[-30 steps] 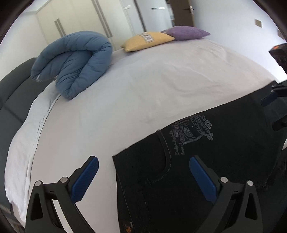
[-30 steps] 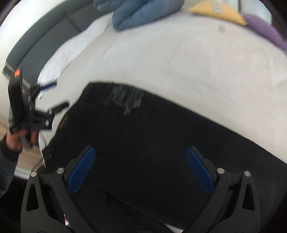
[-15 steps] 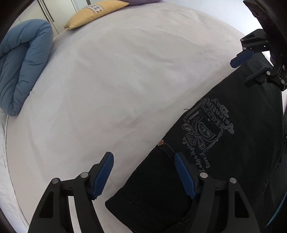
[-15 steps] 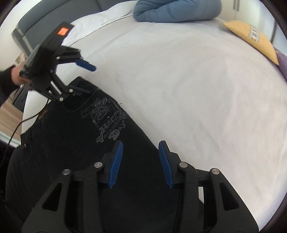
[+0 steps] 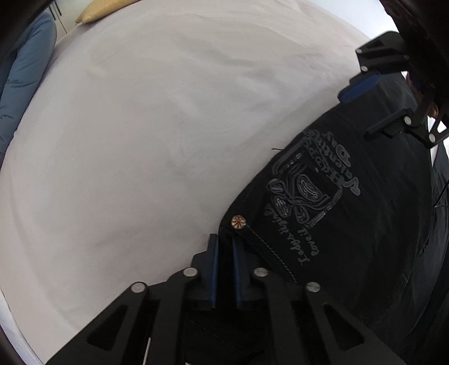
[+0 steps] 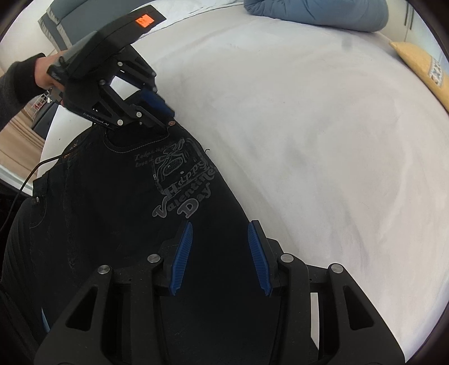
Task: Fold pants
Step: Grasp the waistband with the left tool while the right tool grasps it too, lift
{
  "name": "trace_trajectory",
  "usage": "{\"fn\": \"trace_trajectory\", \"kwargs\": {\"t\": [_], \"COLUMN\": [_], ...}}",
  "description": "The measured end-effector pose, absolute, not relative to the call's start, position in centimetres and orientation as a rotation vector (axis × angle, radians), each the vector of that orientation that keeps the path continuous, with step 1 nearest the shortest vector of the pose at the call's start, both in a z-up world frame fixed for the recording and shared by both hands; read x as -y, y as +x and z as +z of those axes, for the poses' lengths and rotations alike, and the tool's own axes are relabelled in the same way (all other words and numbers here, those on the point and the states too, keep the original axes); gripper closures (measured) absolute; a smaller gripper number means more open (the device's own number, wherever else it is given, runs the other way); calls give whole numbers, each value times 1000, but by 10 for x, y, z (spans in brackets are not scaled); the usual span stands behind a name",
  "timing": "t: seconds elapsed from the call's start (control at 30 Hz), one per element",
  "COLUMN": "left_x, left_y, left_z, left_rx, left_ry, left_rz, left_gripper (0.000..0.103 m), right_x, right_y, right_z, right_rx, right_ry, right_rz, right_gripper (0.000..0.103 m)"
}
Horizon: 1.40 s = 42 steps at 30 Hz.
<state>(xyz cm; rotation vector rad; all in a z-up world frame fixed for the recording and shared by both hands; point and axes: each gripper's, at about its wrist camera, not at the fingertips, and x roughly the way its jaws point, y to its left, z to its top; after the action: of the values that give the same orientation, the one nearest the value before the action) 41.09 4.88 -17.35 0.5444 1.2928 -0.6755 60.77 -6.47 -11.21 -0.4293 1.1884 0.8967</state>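
Observation:
Black pants [image 5: 350, 224] with grey "Happy Valentine Day" embroidery lie on the white bed, also in the right wrist view [image 6: 118, 213]. My left gripper [image 5: 224, 252] is shut on the pants' far edge beside a round rivet [image 5: 238, 221]; it also shows in the right wrist view [image 6: 161, 115]. My right gripper [image 6: 220, 244] is open low over the same edge further down the leg, one pad over the fabric and one near the sheet. It appears open in the left wrist view [image 5: 364, 112].
The white bed sheet [image 5: 140, 126] spreads beyond the pants. A folded blue duvet [image 6: 322, 11] and a yellow pillow [image 6: 421, 64] lie at the far side. The bed's edge and a dark headboard [image 6: 73, 22] are at the left.
My left gripper has closed on the pants' edge by the rivet. My right gripper has widened its jaws and sits lower over the leg's edge.

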Motion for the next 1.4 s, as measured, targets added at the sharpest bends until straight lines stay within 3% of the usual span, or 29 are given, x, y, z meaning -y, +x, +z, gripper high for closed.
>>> {"fn": "trace_trajectory", "kwargs": {"t": [0.33,0.57,0.7,0.77,1.0,1.1,1.27,1.4], "left_x": [-53,-66,-70,-71,-71,-69,-63,-62], "left_y": [338,318,313,310,299,285,257,221], "left_z": [-127,-116,-112,-111,-101,-96,-96,-102], "left_rx": [-1033,-1001,-994,-992,-978,-969,-942,-936], "left_ry": [562,595,566,569,576,616,727,789], "left_rz": [-661,-669,-655,-652,-657,-666,-670,-689], "left_gripper": [99,99,98,98,98,98,98,98], "right_x": [26,7,-7,-9,-18,-31,-47,-46], "right_y": [610,612,590,577,506,456,348,296], "right_z": [-124,-133,-122,-112,-80,-84,-130,-145], "right_rx": [-1201,-1250,-1204,-1173,-961,-805,-382,-280], "right_ry": [-524,-518,-571,-603,-803,-1085,-1765,-1897], "right_rz": [901,953,995,993,974,929,858,889], "right_gripper": [63,63,95,97,99,99,100,99]}}
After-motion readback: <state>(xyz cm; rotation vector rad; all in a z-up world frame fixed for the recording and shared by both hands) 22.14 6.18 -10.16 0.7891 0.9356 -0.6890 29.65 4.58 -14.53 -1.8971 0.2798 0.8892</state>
